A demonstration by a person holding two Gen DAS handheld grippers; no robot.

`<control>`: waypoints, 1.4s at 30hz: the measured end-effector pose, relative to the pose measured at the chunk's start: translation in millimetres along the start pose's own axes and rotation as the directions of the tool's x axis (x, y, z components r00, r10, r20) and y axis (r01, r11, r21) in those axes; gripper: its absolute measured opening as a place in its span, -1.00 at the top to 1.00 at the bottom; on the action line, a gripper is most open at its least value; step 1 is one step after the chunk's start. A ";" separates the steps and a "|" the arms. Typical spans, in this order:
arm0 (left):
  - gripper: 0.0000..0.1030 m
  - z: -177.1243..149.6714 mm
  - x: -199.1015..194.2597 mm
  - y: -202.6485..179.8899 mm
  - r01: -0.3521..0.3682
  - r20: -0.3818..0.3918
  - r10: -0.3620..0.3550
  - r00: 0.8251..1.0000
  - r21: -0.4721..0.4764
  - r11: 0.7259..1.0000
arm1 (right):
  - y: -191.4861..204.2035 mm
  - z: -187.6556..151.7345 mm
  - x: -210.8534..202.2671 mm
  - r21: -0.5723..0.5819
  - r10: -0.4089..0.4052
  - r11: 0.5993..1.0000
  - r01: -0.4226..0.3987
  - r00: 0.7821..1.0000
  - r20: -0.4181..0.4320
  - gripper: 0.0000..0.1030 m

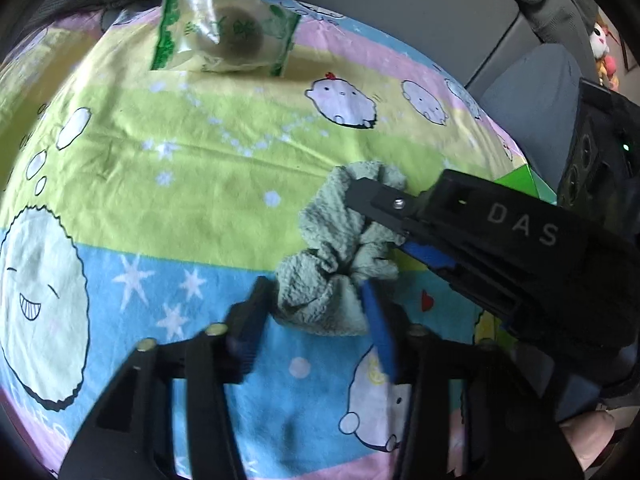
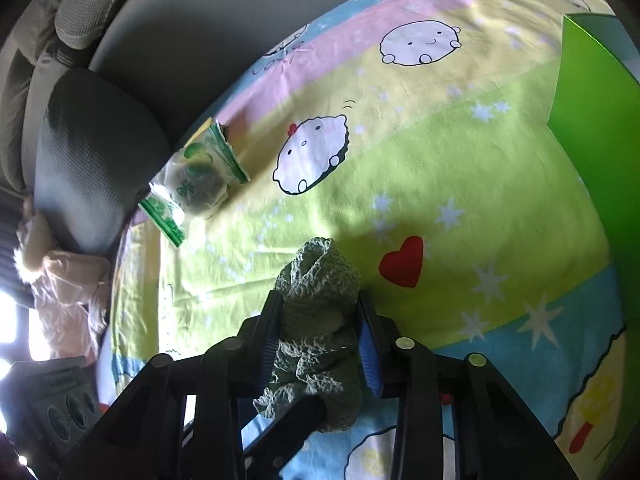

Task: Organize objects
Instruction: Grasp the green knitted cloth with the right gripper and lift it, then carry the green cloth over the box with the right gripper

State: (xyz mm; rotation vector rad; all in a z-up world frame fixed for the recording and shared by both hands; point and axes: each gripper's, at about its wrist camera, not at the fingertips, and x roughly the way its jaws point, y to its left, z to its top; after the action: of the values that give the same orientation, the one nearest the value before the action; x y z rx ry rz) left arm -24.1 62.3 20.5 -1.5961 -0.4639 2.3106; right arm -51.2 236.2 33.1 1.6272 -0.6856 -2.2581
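Note:
A crumpled pale green cloth (image 1: 320, 224) lies bunched on the cartoon-print sheet (image 1: 180, 152). My left gripper (image 1: 316, 288) is shut on the cloth's near lobe, with a pad pressing on each side. My right gripper (image 1: 374, 220) comes in from the right and is shut on the cloth's far part. In the right wrist view, the cloth (image 2: 320, 264) stands squeezed between the blue pads of my right gripper (image 2: 319, 298). A black finger (image 2: 292, 424) of the left gripper touches the cloth's lower end there.
A green-and-clear snack packet (image 1: 224, 32) (image 2: 196, 176) lies near the sheet's far edge. A bright green box (image 2: 592, 120) (image 1: 520, 180) stands at the right. A grey cushion (image 2: 92, 152) and a pale doll (image 2: 60, 280) sit beyond the edge.

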 end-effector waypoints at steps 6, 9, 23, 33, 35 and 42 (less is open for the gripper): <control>0.41 -1.2 3.0 -10.7 -0.034 0.014 0.034 0.999 0.020 0.999 | -6.7 -2.7 -0.6 0.029 0.102 0.994 -0.101 0.994 -0.031 0.33; 0.46 -1.9 0.8 -15.8 -0.031 0.025 0.030 0.999 0.032 0.999 | -6.2 -5.4 -2.4 0.034 0.117 0.993 -0.116 0.992 -0.037 0.33; 0.50 -3.9 -29.4 -49.1 0.037 0.177 -0.055 0.983 0.106 0.994 | -2.3 -7.8 -44.6 0.010 0.194 0.981 -0.195 0.979 0.061 0.33; 0.50 -5.7 -45.3 -78.5 0.127 0.239 -0.169 0.956 0.181 0.975 | -9.9 -10.0 -93.5 -0.010 0.215 0.976 -0.217 0.956 0.198 0.33; 0.50 -7.4 -47.5 -87.0 0.139 0.246 -0.188 0.951 0.204 0.969 | -13.4 -10.1 -102.4 -0.011 0.213 0.976 -0.216 0.952 0.222 0.33; 0.50 -9.7 -45.0 -110.7 0.189 0.245 -0.248 0.937 0.241 0.952 | -33.0 -9.5 -128.0 0.001 0.206 0.976 -0.216 0.934 0.292 0.33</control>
State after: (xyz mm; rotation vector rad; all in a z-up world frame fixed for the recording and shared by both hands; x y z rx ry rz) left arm 6.7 144.7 102.0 -1.0735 -0.4128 2.3235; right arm 1.8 323.6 117.4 1.1764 -0.9242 -2.3560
